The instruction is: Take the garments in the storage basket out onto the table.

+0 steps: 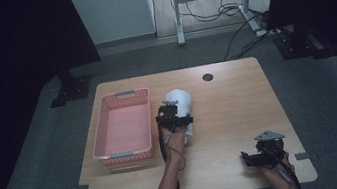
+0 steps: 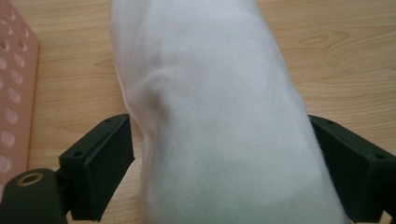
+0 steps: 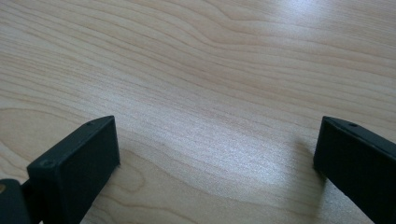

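High view: left forearm reaches forward, left gripper point(image 1: 174, 119) over the white cloth point(image 1: 180, 104) beside the pink basket point(image 1: 124, 126), jaws spread astride it, unclamped. Right gripper point(image 1: 259, 154) rests low at the table point(image 1: 238, 99) front edge, jaws wide, empty.

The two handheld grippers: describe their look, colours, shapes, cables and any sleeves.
Both are black. The left gripper has two blocky, flat-faced jaws with small screw holes and a brass-coloured ring at the base of one. A thin dark cable trails back along the bare forearm; no sleeve shows. The right gripper has the same black blocky jaws, carries a grey three-cornered plate on top, and a cable runs past the wrist.
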A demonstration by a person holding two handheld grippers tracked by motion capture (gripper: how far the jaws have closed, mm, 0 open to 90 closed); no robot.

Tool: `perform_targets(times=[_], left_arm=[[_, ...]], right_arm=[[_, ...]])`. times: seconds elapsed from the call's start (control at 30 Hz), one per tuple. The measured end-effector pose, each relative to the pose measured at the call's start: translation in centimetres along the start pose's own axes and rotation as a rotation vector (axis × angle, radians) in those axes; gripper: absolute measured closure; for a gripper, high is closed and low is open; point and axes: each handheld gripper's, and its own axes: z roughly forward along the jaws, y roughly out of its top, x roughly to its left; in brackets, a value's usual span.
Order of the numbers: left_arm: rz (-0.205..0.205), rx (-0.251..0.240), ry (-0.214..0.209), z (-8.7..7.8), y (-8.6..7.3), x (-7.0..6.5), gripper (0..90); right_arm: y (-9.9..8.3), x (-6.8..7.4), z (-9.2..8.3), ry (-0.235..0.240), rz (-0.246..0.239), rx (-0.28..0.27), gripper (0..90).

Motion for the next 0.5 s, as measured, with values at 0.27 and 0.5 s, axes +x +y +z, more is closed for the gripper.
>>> perform_targets(times=[0.27,0.5], left_arm=[[0.008,-0.012,-0.005,-0.6,0.2,0.1,9.6],[0.009,-0.054,-0.02,-1.9,0.7,0.3,9.6]], right_arm=[[0.0,0.0,0.0,0.0,0.0,0.0,0.1],[0.0,0.0,0.0,0.0,0.0,0.0,0.1]])
